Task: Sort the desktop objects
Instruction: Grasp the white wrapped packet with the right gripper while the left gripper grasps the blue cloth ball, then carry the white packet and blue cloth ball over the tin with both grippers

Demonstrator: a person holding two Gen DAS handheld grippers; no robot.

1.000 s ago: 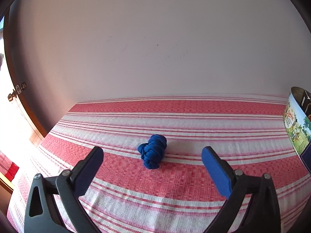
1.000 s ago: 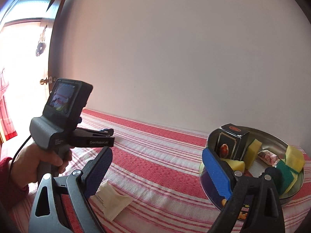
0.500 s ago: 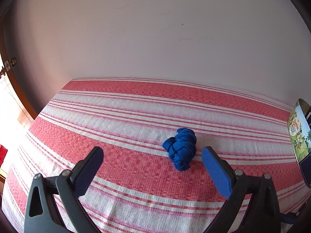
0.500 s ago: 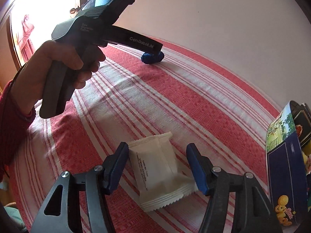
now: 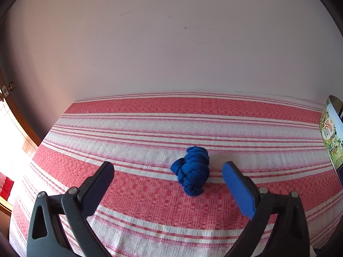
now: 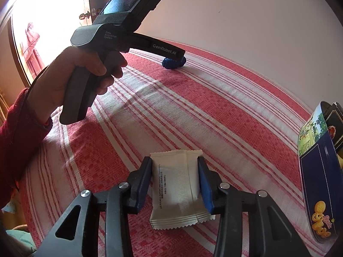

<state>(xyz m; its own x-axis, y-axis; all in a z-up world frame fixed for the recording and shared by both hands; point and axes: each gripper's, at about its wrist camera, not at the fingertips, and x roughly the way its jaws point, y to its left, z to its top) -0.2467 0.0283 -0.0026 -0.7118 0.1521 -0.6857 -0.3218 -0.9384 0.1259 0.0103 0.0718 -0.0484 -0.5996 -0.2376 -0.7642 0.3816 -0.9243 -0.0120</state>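
Observation:
A white sealed snack packet (image 6: 178, 184) lies on the red and white striped tablecloth (image 6: 214, 111). My right gripper (image 6: 174, 160) is shut on it, both pads pressing its long sides. A knotted blue cloth bundle (image 5: 193, 175) sits farther back on the tablecloth (image 5: 150, 192). My left gripper (image 5: 168, 166) stands open just short of it, with the bundle nearer the right finger and touching neither. In the right wrist view the same blue bundle (image 6: 172, 62) peeks out from under the nose of the left gripper, held by a hand (image 6: 85, 75) in a red sleeve.
A round cookie tin (image 6: 317, 171) stands at the right edge, holding a dark box and yellow pieces; its printed wall (image 5: 330, 132) also shows in the left wrist view. A plain wall closes the far side. A bright doorway is at the left.
My right gripper dropped down over the white packet and closed on it. The left gripper shifted left, so the blue bundle now sits nearer its right finger.

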